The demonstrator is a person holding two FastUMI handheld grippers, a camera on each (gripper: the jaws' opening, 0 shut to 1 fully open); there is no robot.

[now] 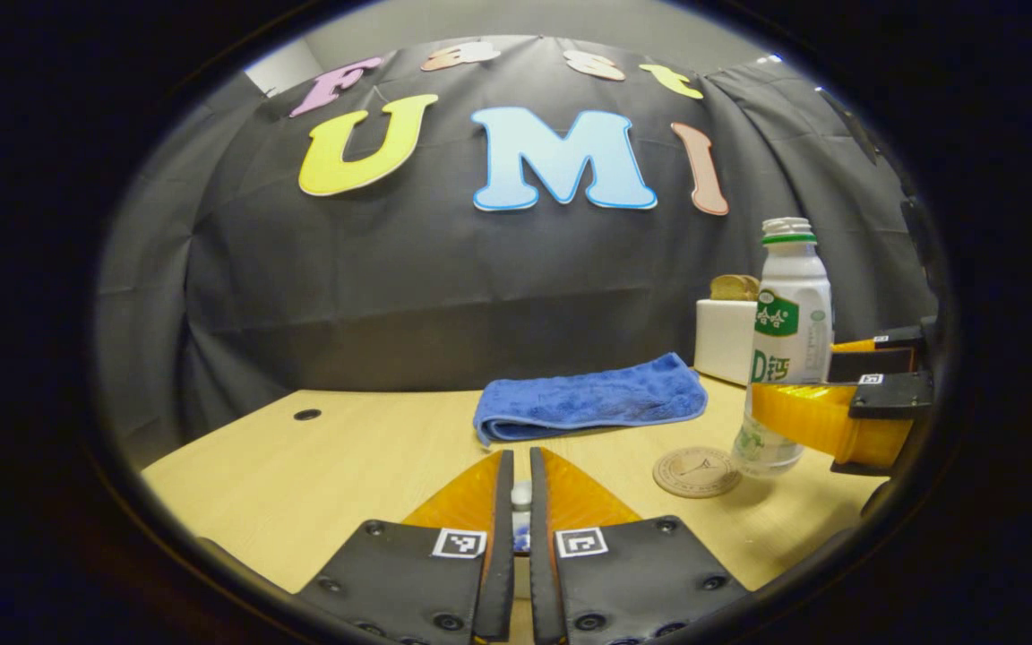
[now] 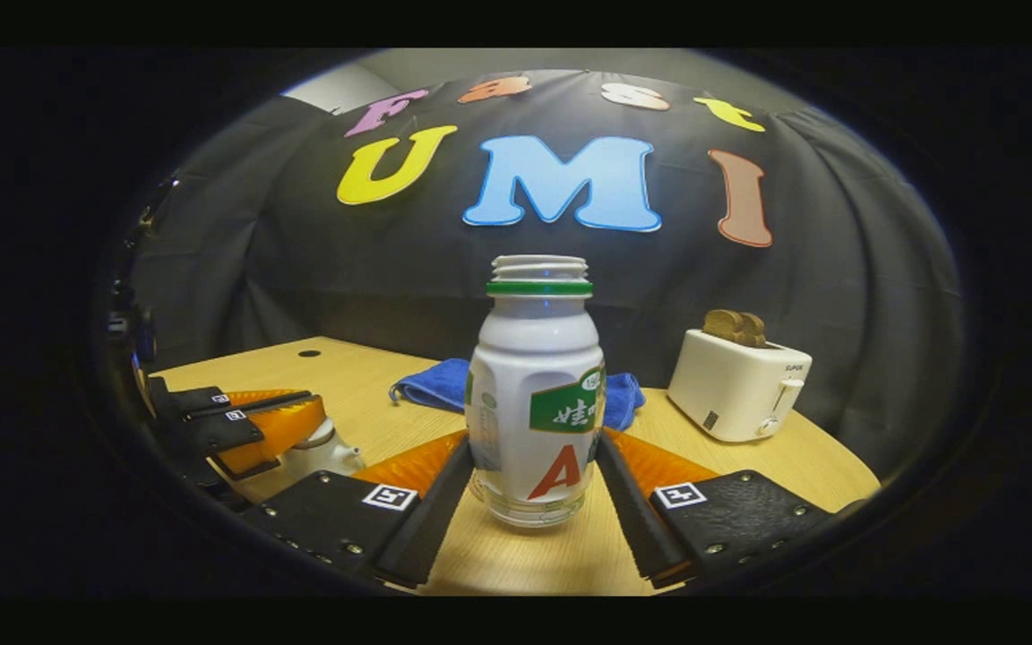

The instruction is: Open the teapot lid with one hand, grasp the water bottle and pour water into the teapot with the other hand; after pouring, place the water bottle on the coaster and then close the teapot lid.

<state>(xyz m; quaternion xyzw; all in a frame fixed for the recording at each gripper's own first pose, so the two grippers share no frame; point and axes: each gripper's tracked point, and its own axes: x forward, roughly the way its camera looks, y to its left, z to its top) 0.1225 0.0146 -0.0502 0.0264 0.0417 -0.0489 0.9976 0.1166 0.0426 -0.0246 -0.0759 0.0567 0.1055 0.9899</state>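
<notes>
In the left gripper view the left gripper (image 1: 521, 502) sits at the bottom centre of the frame, its two fingers (image 1: 471, 502) drawn almost together with only a narrow slit between them. In that slit a small white knob (image 1: 521, 494) shows, with a bit of blue below it; the fingers appear to press on it from both sides, though most of it is hidden by them. The teapot under it cannot be seen from here.

In the right gripper view the teapot (image 2: 319, 452) shows at lower left as a white rounded body with a short spout, largely covered by the left gripper (image 2: 279, 425) above it and cut off at the frame's edge. Whether the lid is lifted cannot be told.

The water bottle (image 2: 536, 403) stands upright in the centre of the right gripper view, cap off, its base on the desk (image 2: 525, 555). The right gripper (image 2: 534, 470) has its fingers (image 2: 431, 475) spread wide on either side of the lower bottle, close to its sides; firm contact cannot be made out.

In the left gripper view, right of centre, the bottle (image 1: 789, 349) stands just beside a round coaster (image 1: 697, 471), not on it, and a finger of the right gripper (image 1: 816, 417) crosses in front of its lower half, hiding part of the label.

A folded blue cloth (image 1: 592, 403) lies behind the bottle, and a white toaster (image 2: 738, 381) with bread in it stands at the right rear.
</notes>
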